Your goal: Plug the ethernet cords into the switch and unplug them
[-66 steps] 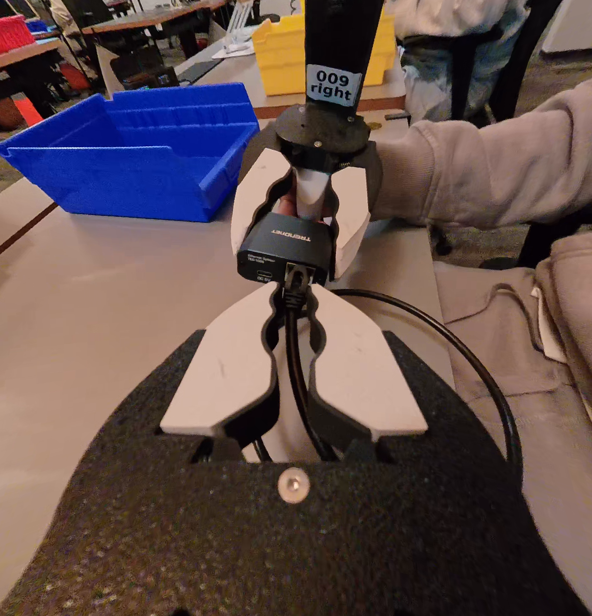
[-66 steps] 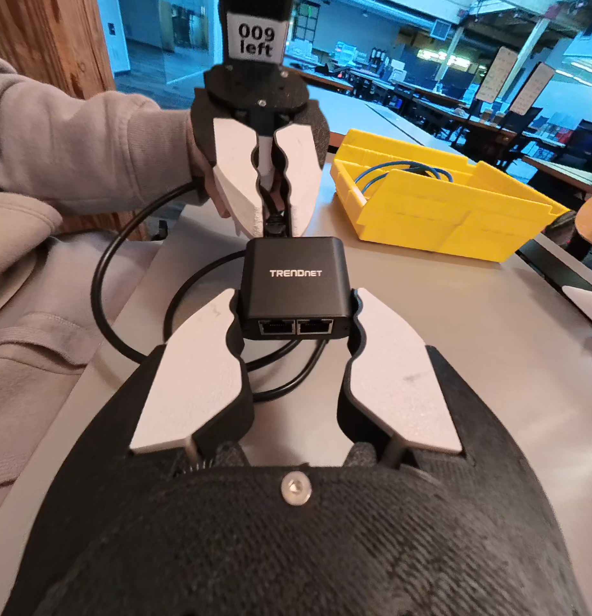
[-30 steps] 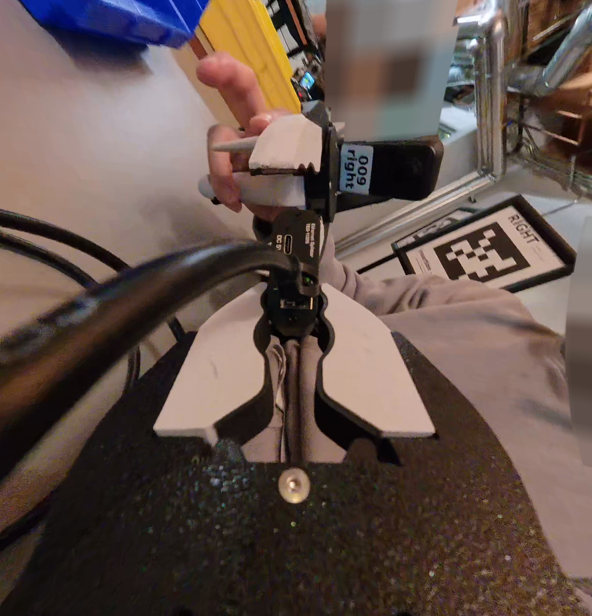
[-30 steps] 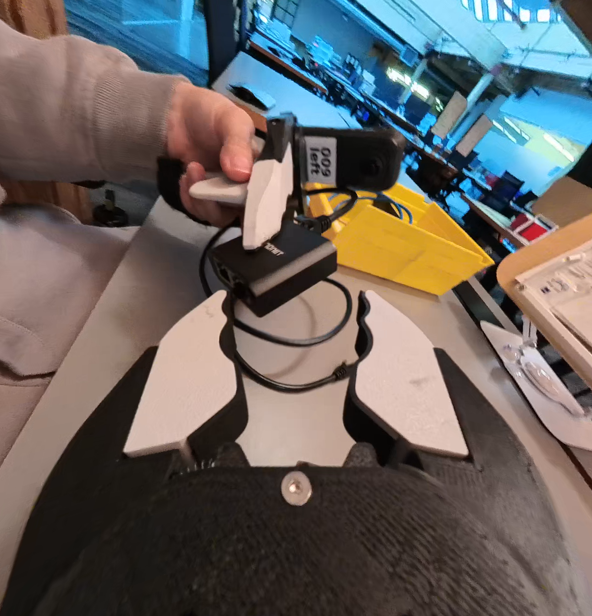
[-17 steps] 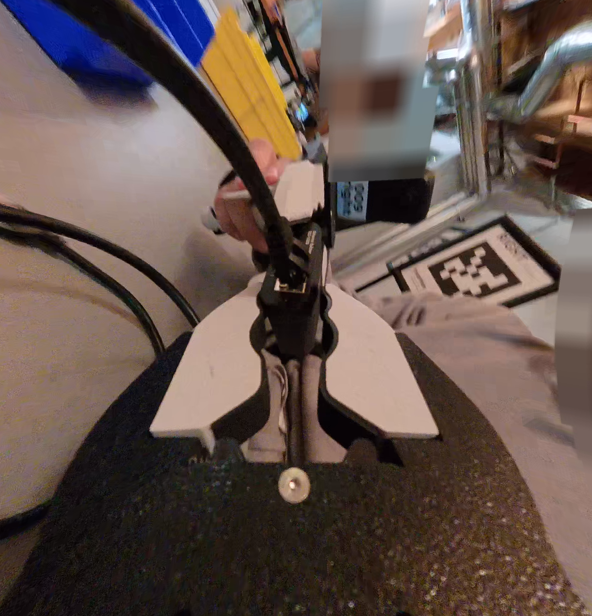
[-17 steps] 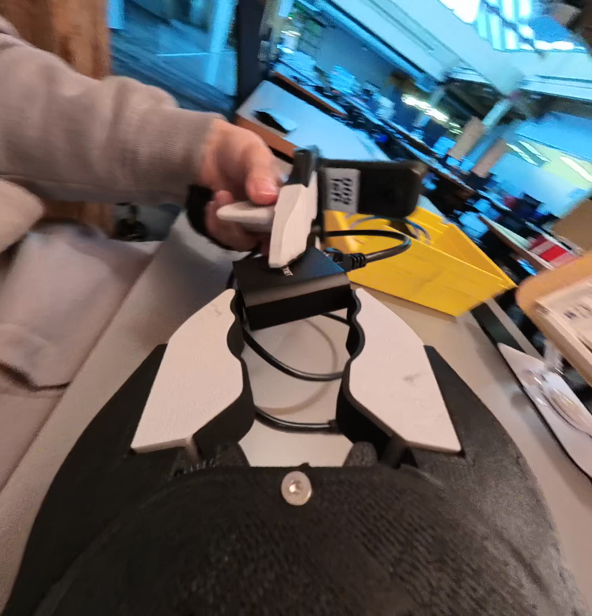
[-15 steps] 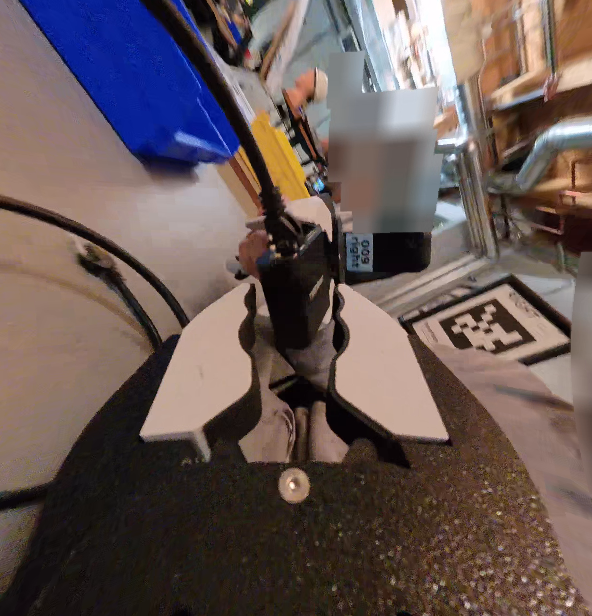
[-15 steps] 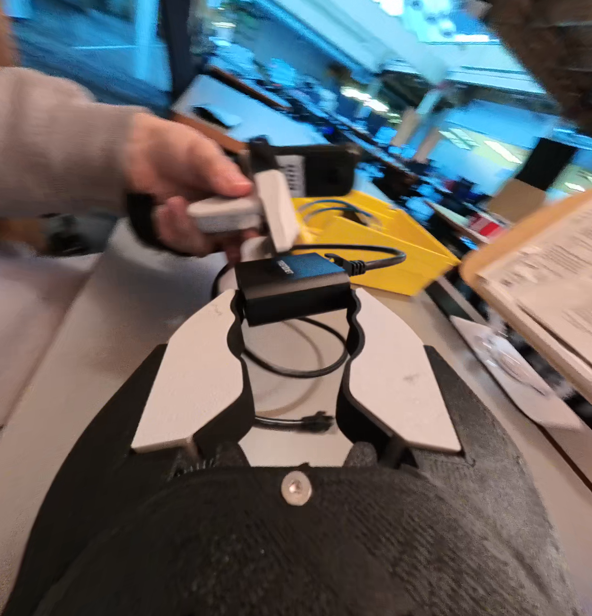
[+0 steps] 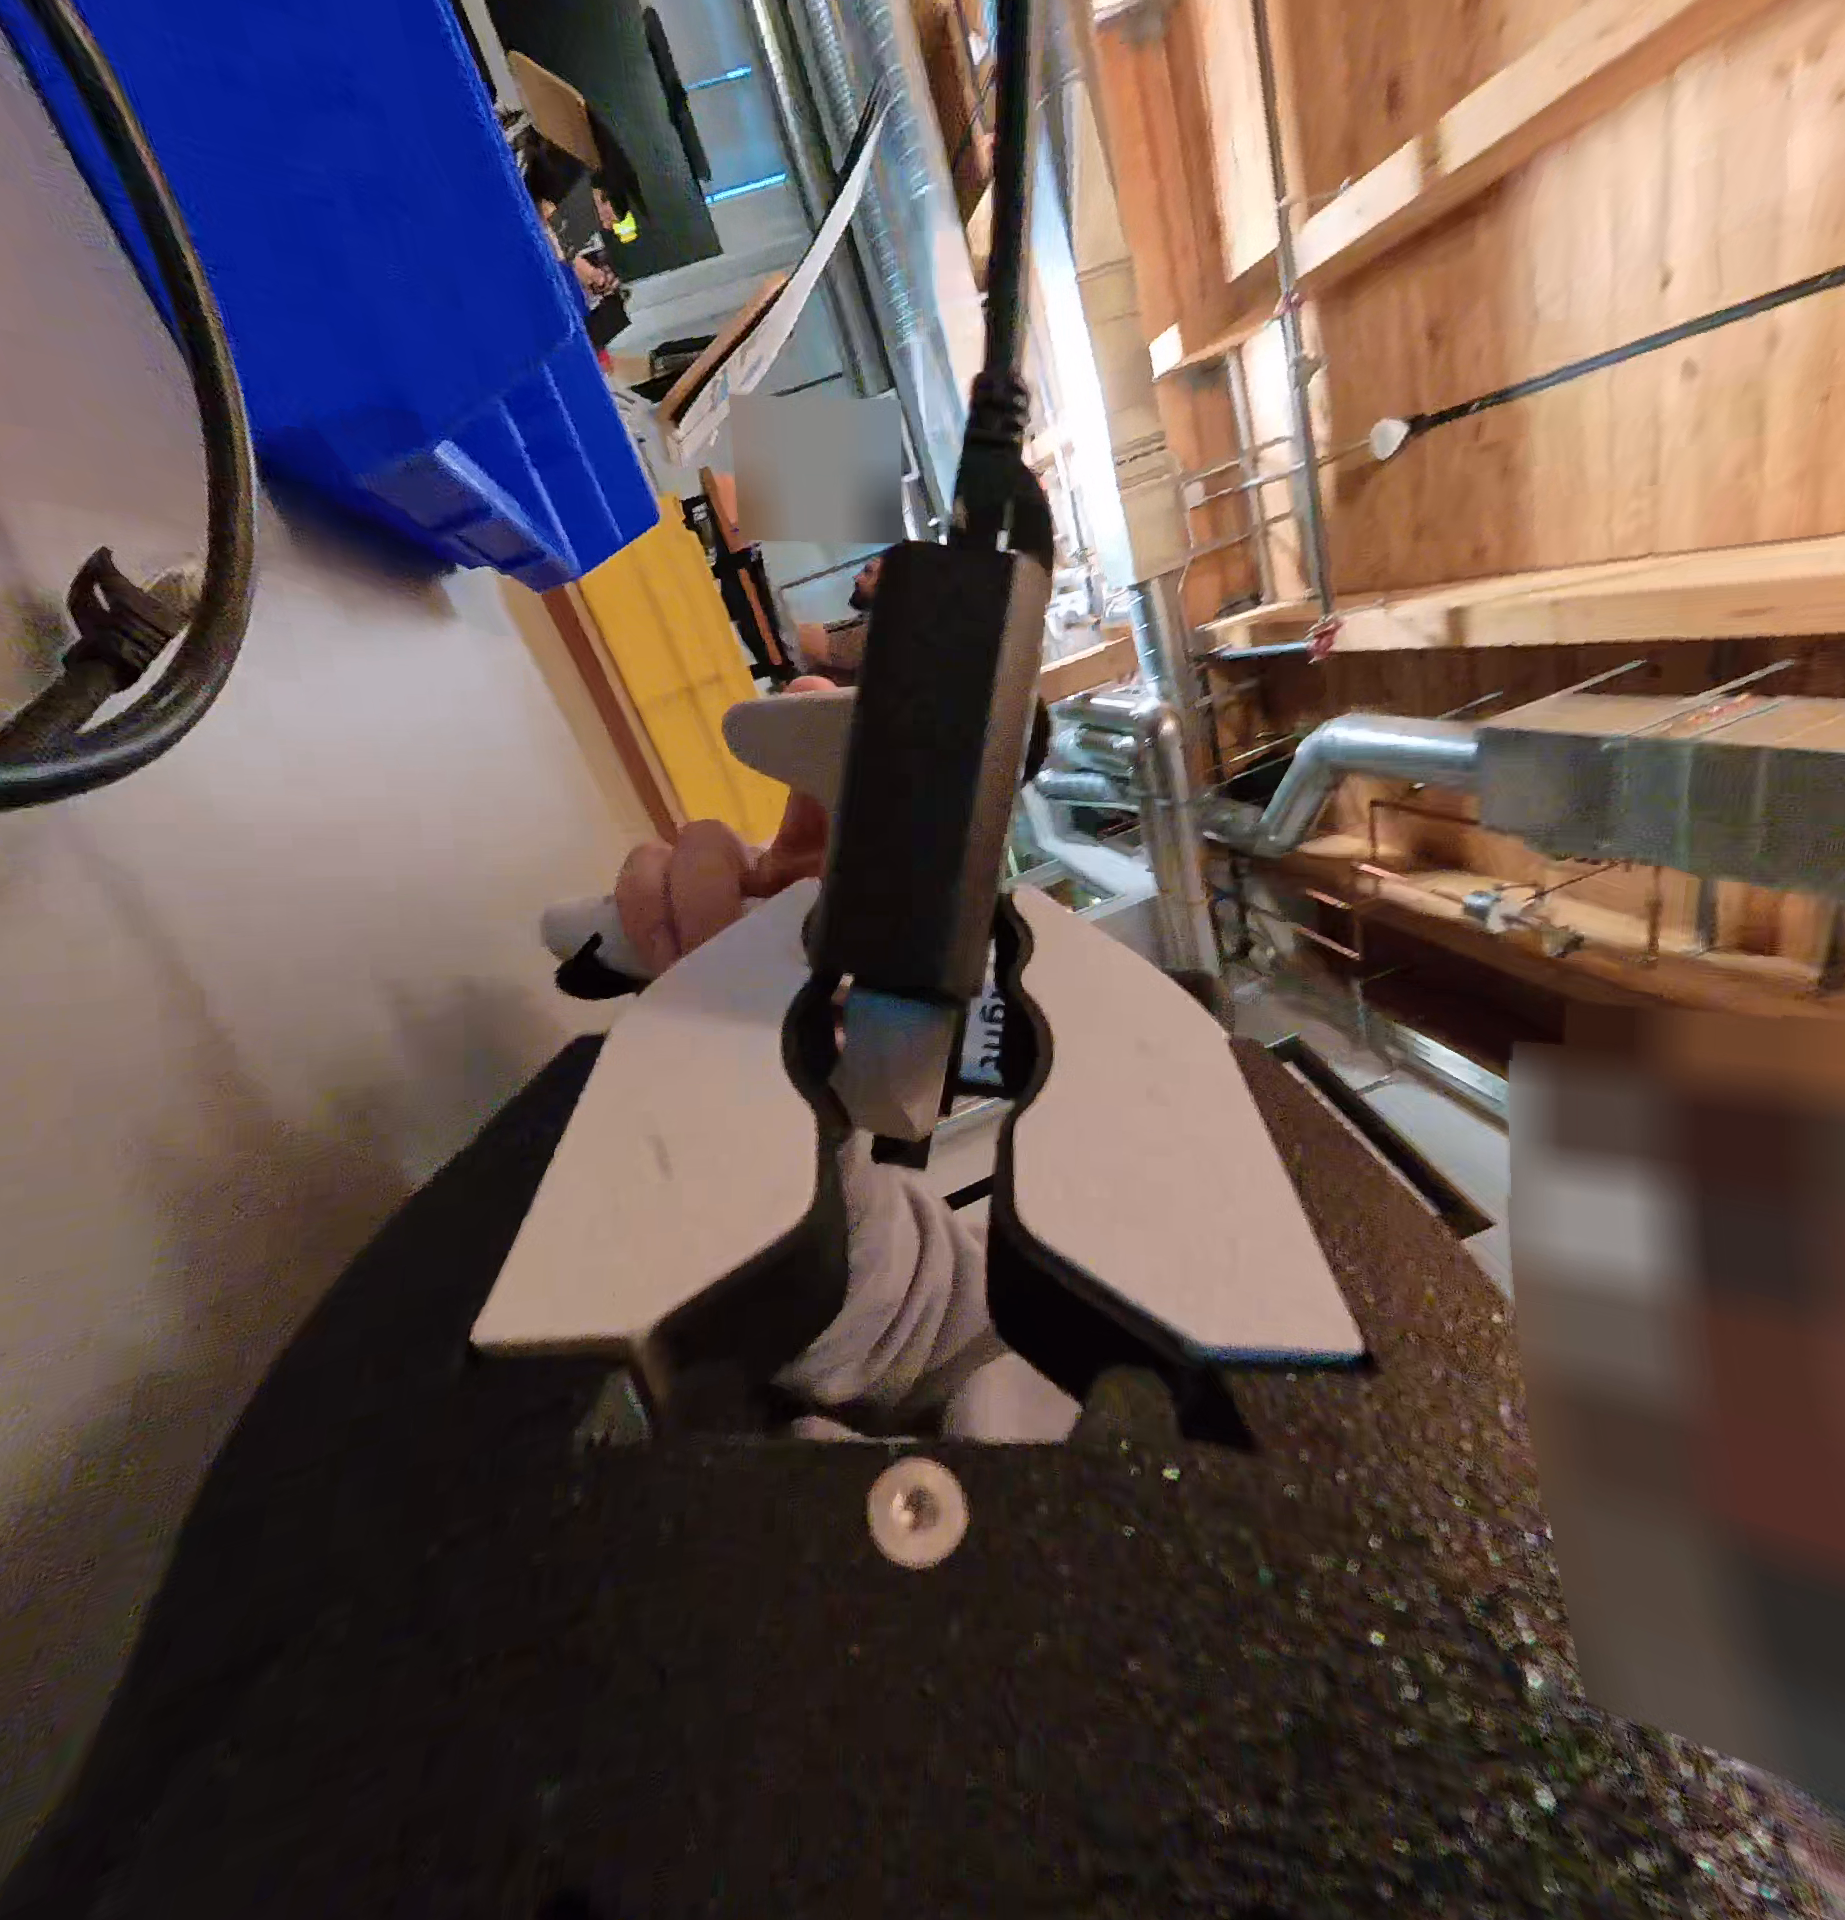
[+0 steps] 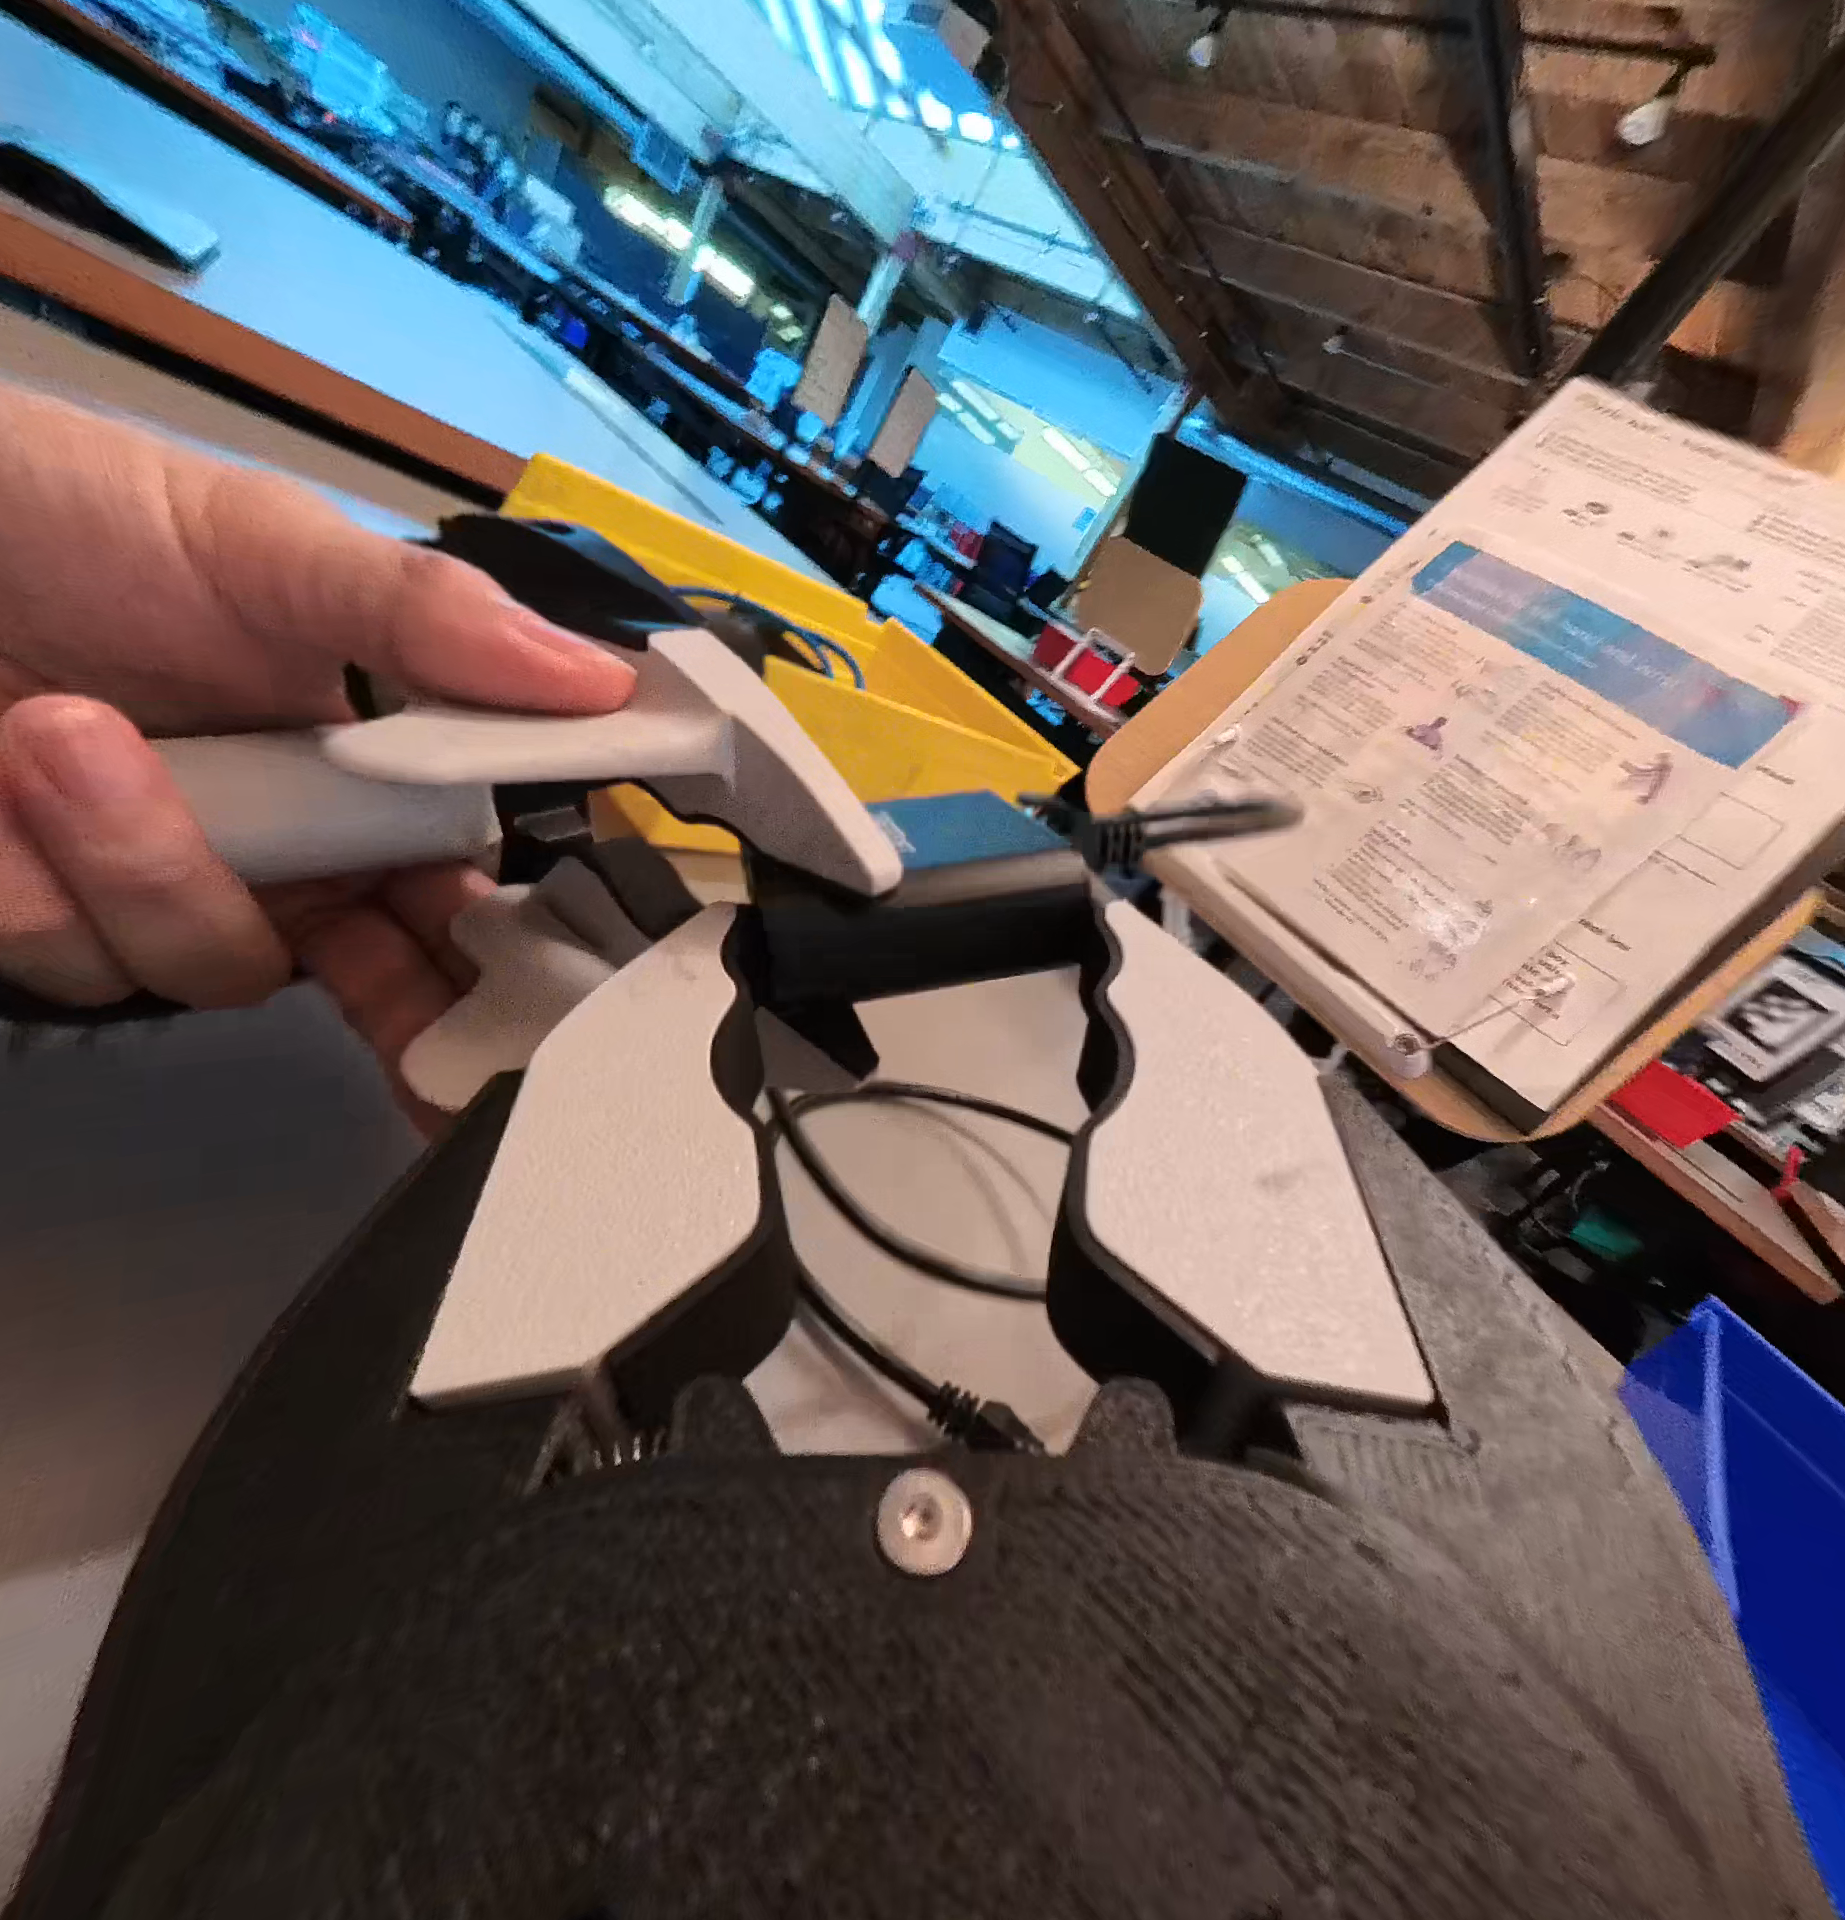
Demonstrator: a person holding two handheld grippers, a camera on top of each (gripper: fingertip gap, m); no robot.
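Note:
The black switch (image 9: 923,769) is held off the table and appears edge-on in the left wrist view. A black ethernet cord (image 9: 1001,260) is plugged into its far end and runs up out of frame. My left gripper (image 9: 913,935) is shut on the switch's near end. In the right wrist view my right gripper (image 10: 918,935) is shut across the switch (image 10: 928,930), with the cord's plug (image 10: 1115,831) sticking out to the right. The left gripper's finger (image 10: 783,779), held by a hand, lies over the switch's top. A right gripper finger (image 9: 783,727) shows behind the switch.
A loose black cord (image 9: 211,499) loops on the grey table (image 9: 274,935); it also lies under my right gripper (image 10: 897,1195). A blue bin (image 9: 378,312) and a yellow bin (image 9: 679,665) stand beyond. A document stand (image 10: 1520,779) is at the right, a blue bin (image 10: 1780,1507) below it.
My left gripper let go of the cord's plug, opened wider and closed on the switch's body. Both grippers turned with the switch, so the plugged cord now points away from the left gripper.

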